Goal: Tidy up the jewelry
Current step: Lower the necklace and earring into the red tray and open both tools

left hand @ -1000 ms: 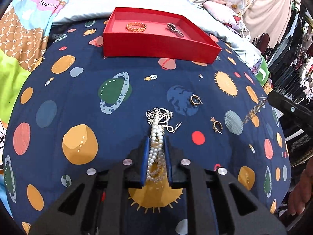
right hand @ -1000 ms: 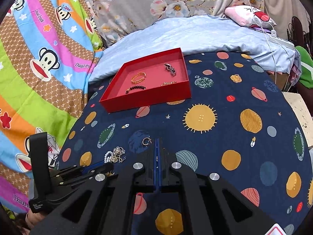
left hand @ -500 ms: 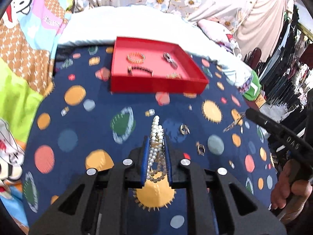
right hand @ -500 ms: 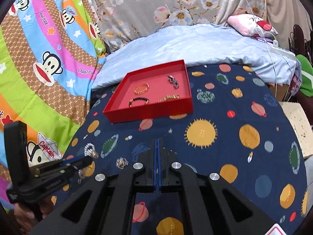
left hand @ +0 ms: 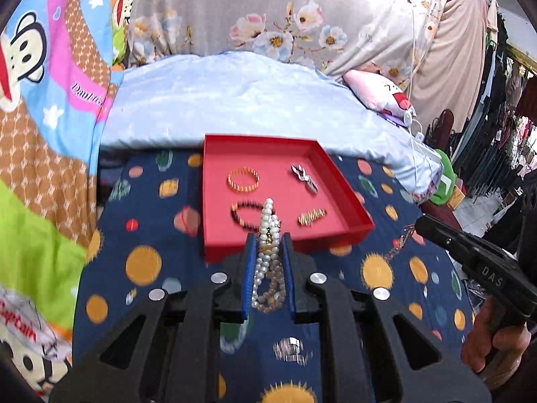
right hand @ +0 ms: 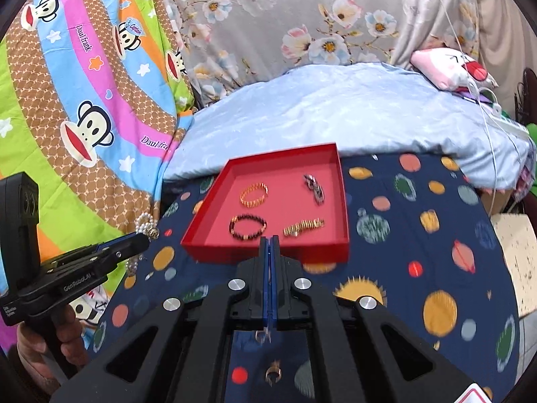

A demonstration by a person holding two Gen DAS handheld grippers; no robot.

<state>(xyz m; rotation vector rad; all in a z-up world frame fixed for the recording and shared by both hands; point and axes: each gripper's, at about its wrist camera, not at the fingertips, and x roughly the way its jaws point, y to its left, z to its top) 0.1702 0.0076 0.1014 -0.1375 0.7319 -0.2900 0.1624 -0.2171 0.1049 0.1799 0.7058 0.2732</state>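
My left gripper (left hand: 268, 240) is shut on a white pearl strand (left hand: 266, 215), which hangs in loops between its blue pads, just in front of the red tray's (left hand: 335, 181) near wall. The right wrist view shows that gripper (right hand: 134, 245) to the left of the tray (right hand: 268, 255), pearls (right hand: 146, 223) sticking up from its tip. Inside the tray lie a gold bangle (left hand: 243, 179), a dark bead bracelet (left hand: 246, 213), a gold chain piece (left hand: 312, 216) and a dark link piece (left hand: 303, 174). My right gripper (right hand: 270, 240) is shut; a thin chain (left hand: 399, 243) dangles from its tip (left hand: 419, 226).
Small rings (right hand: 272, 374) and a silvery piece (left hand: 290, 347) lie on the navy planet-print cloth (right hand: 402, 235) below the grippers. A pale blue quilt (left hand: 251, 100) rises behind the tray. A pink plush (right hand: 449, 67) and clothes racks (left hand: 496, 141) stand at the right.
Both grippers have risen and moved toward the red tray. The pearl strand has come up off the cloth with the left gripper. The chain travelled with the right gripper's tip.
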